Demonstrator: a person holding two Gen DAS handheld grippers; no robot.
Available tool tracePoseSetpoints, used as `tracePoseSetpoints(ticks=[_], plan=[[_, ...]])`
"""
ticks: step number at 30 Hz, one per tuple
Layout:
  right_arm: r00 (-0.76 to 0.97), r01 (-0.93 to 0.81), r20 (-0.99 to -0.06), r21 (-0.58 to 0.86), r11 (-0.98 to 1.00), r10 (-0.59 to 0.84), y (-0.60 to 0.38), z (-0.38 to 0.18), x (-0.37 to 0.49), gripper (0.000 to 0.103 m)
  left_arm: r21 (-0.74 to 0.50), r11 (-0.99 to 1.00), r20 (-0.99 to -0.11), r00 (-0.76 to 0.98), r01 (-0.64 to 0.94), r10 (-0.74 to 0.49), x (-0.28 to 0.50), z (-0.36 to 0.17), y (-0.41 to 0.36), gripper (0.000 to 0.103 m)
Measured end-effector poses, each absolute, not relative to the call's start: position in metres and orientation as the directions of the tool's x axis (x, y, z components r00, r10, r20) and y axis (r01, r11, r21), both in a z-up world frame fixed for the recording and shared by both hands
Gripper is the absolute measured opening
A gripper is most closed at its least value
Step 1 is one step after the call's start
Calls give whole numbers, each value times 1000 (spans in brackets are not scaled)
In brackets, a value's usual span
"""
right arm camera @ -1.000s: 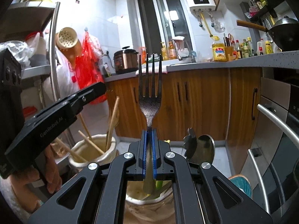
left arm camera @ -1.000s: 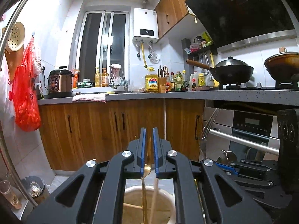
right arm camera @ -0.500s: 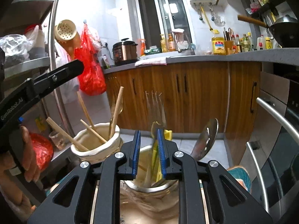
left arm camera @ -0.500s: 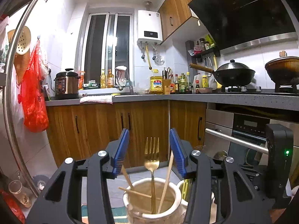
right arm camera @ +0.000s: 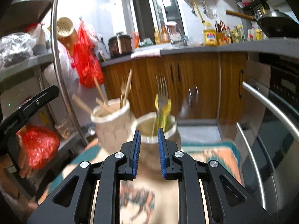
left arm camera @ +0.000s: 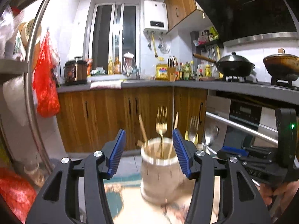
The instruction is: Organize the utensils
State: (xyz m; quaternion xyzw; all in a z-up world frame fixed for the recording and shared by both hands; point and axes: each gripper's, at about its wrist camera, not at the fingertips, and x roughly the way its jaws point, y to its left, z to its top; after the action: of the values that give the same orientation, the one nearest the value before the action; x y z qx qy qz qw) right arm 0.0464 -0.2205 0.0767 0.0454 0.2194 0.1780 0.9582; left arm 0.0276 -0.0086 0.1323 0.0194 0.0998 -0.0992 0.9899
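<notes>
Both claws have let go and backed off since a second ago: the left claw (left arm camera: 148, 150) gapes empty before the gold metal fork (left arm camera: 161, 128) standing tines-up in the cream ceramic crock (left arm camera: 160, 169), and the right claw (right arm camera: 148, 152) is parted, leaving the silver metal fork (right arm camera: 161, 93) upright in the second pale jar (right arm camera: 172, 132), sorted by holder.

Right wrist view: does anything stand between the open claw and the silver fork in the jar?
Nothing visible does. The right claw is open just short of the jar, and the fork stands upright out of it, straight ahead, though blurred.
</notes>
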Motion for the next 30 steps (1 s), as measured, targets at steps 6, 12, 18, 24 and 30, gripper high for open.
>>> tracePoseSetpoints(ticks=[6,12,18,24,30], plan=[[806,-301,-480,173,938,347,-224,44,24,20,-50,981,-304,932,189,-195,11,86,4,52],[830,-272,-462,150,950,311,-222,36,15,36,-56,987,-354,921,154,-163,9,48,2,68],[904,-236,-345,87,968,251,-222,42,3,78,-27,992,-324,938,120,-123,8,42,0,97],[939,-236,-261,-17,971,224,-213,44,-2,92,-29,991,-353,926,133,-135,13,38,-6,97],[933,-254,-272,-42,966,234,-209,41,0,95,2,991,-335,934,136,-127,7,39,-13,97]])
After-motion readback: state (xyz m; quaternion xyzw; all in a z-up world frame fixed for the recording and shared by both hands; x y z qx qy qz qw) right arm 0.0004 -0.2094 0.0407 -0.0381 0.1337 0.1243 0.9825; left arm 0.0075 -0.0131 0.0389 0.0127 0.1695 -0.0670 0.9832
